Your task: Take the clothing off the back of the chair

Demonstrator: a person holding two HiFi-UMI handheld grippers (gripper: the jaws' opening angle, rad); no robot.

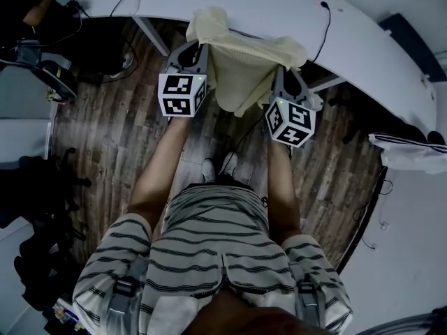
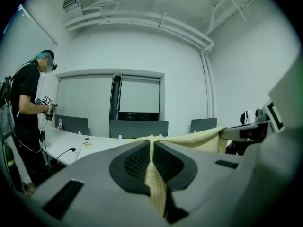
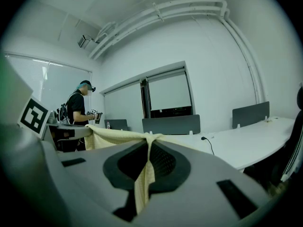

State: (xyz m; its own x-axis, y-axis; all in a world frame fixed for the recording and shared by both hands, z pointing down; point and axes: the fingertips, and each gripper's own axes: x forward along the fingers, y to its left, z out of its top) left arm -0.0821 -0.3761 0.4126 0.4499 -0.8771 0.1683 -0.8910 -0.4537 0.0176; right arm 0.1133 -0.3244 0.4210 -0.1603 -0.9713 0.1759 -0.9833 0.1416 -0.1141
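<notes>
A pale yellow garment [image 1: 244, 68] hangs stretched between my two grippers, above the wooden floor and in front of the white desk. My left gripper [image 1: 198, 49] is shut on one top corner; in the left gripper view the cloth [image 2: 154, 174] is pinched between the dark pads and runs right as a taut edge [image 2: 199, 138]. My right gripper [image 1: 286, 74] is shut on the other corner, with the fabric [image 3: 144, 178] squeezed between its pads. The rest of the garment droops between them. No chair back shows under the garment.
A curved white desk [image 1: 279, 12] with cables lies just beyond the garment. Dark chairs and gear [image 1: 42, 187] stand at the left, and a dark chair edge [image 3: 296, 141] at the right. Another person [image 2: 26, 108] stands at the far desk.
</notes>
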